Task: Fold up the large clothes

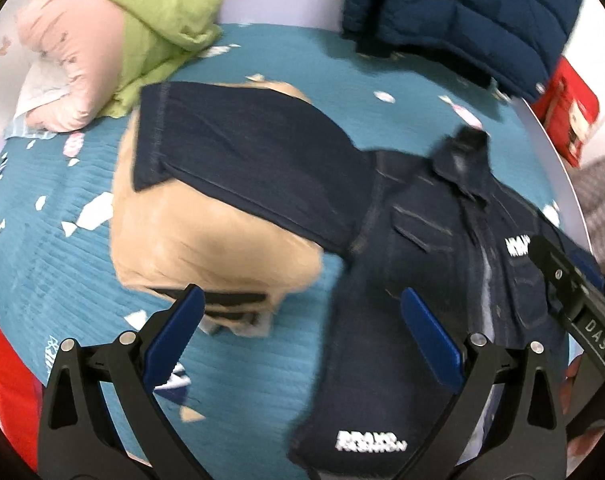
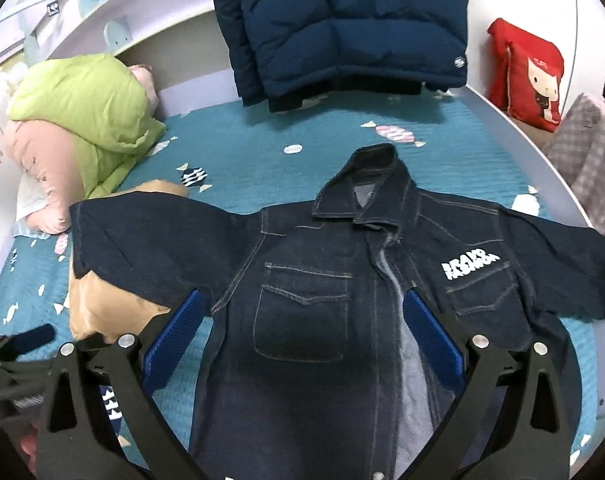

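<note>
A dark denim jacket (image 2: pixel 302 300) lies face up and spread flat on the bed (image 2: pixel 242 148), collar away from the onlooker, both sleeves stretched out sideways; its left-hand sleeve (image 1: pixel 238 160) rests across a tan garment (image 1: pixel 206 240) lying beside it. The right gripper (image 2: pixel 302 340) hovers above the chest pockets, fingers (image 2: pixel 434 344) spread wide and empty; the left gripper (image 1: pixel 302 336) hangs over the jacket's lower edge and the bedspread, fingers (image 1: pixel 174 336) likewise wide, holding nothing. Denim of this weight will probably feel heavy and fairly stiff, creasing firmly rather than draping, and unlikely to slip; a sleeve cuff or the shoulder seam looks the soundest place to take hold. The surface is a teal quilted bedspread with candy prints. A blue puffer coat (image 2: pixel 342 28) hangs at the far side, green and pink bedding (image 2: pixel 86 120) lies far left, a red cushion (image 2: pixel 530 76) far right.
</note>
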